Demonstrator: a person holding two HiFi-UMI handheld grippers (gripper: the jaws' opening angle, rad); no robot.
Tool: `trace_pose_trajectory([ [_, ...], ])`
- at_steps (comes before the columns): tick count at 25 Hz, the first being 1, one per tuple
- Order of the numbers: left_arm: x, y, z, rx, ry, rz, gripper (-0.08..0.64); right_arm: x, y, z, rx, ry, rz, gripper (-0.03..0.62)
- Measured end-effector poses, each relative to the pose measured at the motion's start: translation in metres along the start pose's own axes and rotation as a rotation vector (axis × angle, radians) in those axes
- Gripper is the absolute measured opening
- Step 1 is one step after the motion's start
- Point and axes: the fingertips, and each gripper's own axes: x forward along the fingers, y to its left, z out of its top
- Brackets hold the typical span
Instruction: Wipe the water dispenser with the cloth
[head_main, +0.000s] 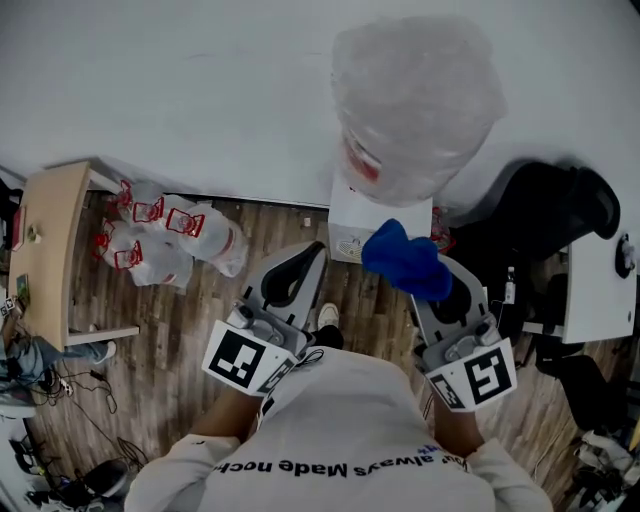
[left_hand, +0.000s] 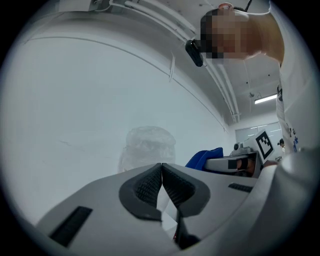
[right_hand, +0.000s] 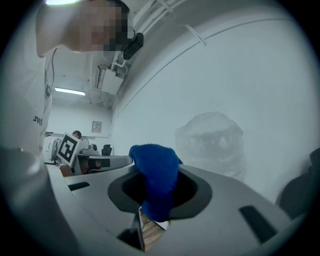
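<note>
The water dispenser (head_main: 378, 222) stands against the wall (head_main: 200, 90), with a bottle (head_main: 415, 100) on top. Just before it, the cloth (head_main: 405, 260) sits in the right gripper (head_main: 445, 285), the left gripper (head_main: 316, 250) beside it. Bags (head_main: 175, 240) lie left of the dispenser; a chair (head_main: 545, 215) stands to its right.

My shirt (head_main: 330, 440) carries one line of print, upside down in the head view. I can read "always" and "Made"; the rest I cannot make out. The red labels on the bags (head_main: 175, 240) on the floor and on the water dispenser (head_main: 415, 100) bottle are too small to read.
</note>
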Motion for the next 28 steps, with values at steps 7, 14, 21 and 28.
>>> trace_pose_trajectory([
  [7,0.019,0.042,-0.003,-0.009,0.004,-0.043,0.020,0.042,-0.007,0.000,-0.001,-0.003,-0.041,0.100],
  [14,0.033,0.058,-0.013,-0.022,0.024,-0.066,0.020,0.061,-0.013,-0.004,0.003,-0.003,-0.061,0.100],
  [21,0.032,0.068,-0.018,-0.042,0.032,-0.058,0.020,0.090,-0.021,-0.040,-0.010,0.040,-0.088,0.100],
  [28,0.026,0.080,-0.023,-0.041,0.041,-0.045,0.020,0.140,-0.030,-0.105,-0.030,0.108,-0.105,0.100],
])
